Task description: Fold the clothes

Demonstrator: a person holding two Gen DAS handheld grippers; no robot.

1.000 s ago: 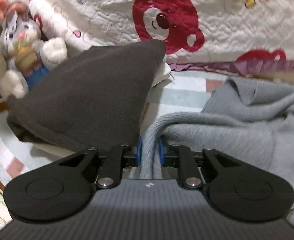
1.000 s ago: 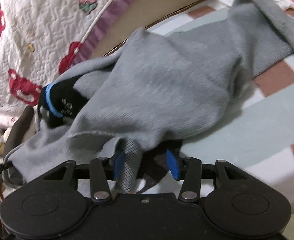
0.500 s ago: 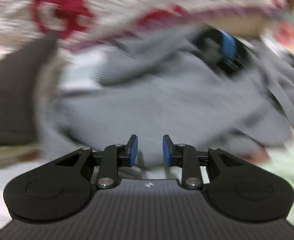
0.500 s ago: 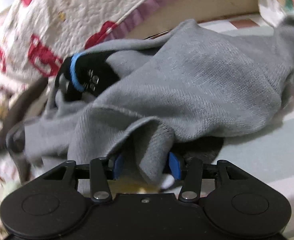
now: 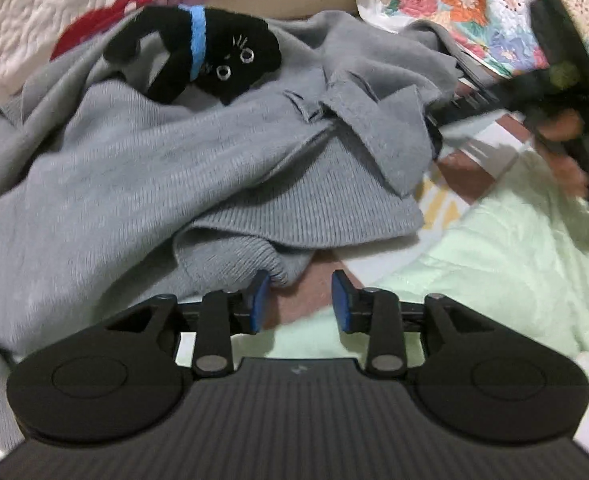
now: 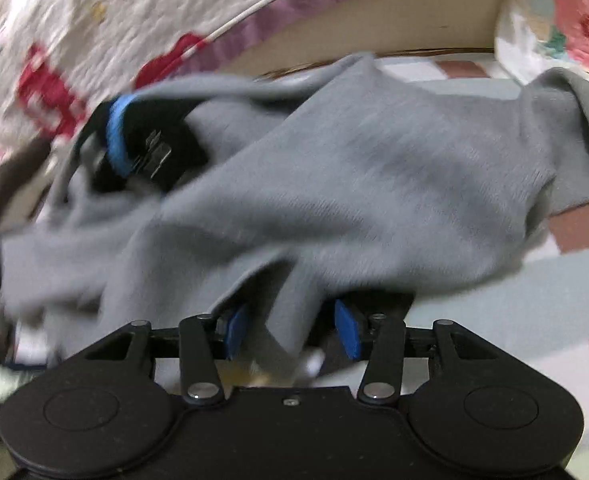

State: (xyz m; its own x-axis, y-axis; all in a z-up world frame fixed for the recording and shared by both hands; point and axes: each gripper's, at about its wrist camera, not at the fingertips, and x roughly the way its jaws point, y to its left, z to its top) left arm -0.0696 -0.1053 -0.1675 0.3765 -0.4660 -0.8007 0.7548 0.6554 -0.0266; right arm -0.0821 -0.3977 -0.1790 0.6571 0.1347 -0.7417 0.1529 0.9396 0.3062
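Sweater (image 5: 142, 184) crumpled, right gripper (image 6: 292, 330) gripping fold

The grey sweater (image 5: 198, 168) lies heaped across the middle of the bed (image 6: 494, 296), with a black cat patch (image 5: 210, 56) on top. The bear quilt (image 6: 126, 16) walls off the far side. Bare sheet lies open right of the left tongs (image 5: 300, 300).

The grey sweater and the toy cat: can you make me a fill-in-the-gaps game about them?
1. The black toy cat wears a ____ collar.
2. The toy cat lies on the ____ sweater.
3. Sweater cloth hangs between the jaws of the ____ gripper.

Missing words: blue; grey; right
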